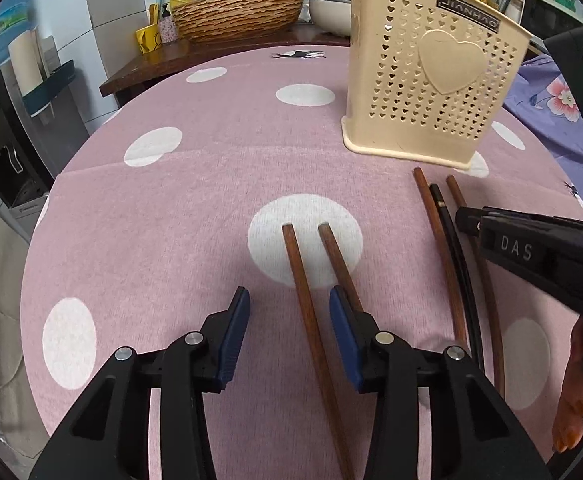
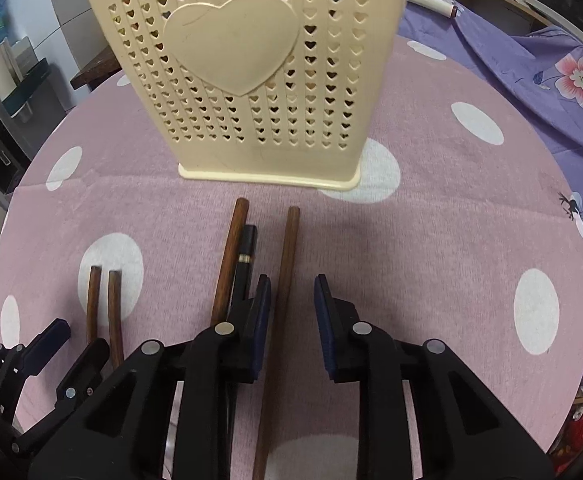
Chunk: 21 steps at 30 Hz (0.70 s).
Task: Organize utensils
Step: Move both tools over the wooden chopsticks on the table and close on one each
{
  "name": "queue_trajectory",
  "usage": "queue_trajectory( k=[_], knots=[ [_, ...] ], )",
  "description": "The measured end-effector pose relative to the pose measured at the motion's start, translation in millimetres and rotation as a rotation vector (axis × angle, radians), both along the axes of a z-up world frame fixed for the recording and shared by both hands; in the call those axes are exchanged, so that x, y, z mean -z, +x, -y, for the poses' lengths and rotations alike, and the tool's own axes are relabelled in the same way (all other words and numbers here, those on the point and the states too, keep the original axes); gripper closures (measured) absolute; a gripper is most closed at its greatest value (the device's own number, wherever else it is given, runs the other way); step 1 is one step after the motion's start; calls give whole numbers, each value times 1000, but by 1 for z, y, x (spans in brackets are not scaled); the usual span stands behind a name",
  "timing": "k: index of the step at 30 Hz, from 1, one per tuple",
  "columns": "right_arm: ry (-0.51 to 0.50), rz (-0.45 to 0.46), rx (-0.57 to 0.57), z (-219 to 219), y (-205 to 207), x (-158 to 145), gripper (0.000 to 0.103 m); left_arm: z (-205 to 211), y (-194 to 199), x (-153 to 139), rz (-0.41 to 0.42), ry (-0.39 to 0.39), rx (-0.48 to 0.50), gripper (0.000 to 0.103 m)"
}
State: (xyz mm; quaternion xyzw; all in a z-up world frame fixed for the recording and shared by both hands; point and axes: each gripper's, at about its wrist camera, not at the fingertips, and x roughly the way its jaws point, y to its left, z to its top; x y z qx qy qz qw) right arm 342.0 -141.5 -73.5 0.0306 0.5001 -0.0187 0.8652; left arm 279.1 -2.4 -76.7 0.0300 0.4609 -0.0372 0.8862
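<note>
Presently, two wooden chopsticks are seen lying side by side on the pink dotted tablecloth [image 1: 195, 216], with their far ends resting on a white dot. The left gripper [image 1: 289, 300] is held low over them with its jaws apart. The left brown chopstick [image 1: 305, 312] runs up through the gap between the blue pads, closer to the right-hand pad, while the second brown chopstick [image 1: 337, 256] passes behind that right-hand pad. No pad is seen pressing on either stick.

Further off, ahead and to the right of this gripper, a cream perforated utensil holder [image 1: 431, 80] with a raised heart on its front is stood upright on the cloth.

Through the right wrist camera, the right gripper [image 2: 291, 298] is shown with its jaws also parted. A brown chopstick [image 2: 285, 280] lies in the gap, just beside the left-hand pad; whether it is touched cannot be told. Just outside that pad, a black chopstick [image 2: 247, 248] and another brown chopstick [image 2: 231, 256] are laid close together. All three point towards the holder's base, which stands directly ahead of the jaws, near their far ends but apart from them. The left gripper's fingers are visible low on the left.
</note>
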Motion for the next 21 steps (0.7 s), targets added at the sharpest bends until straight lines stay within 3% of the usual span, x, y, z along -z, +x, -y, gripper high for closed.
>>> queue_trajectory(
  k=[7,14,21],
  knots=[
    [-36,26,-12,-10,8,3,94,11,14,-2,-2,20,2,94],
    [15,51,-20,-5,4,4,94,14,13,-1,-5,18,3,95],
    [112,116,-35,16,-11,-10,95,1,16,-7,-5,-66,-24,95]
  ],
)
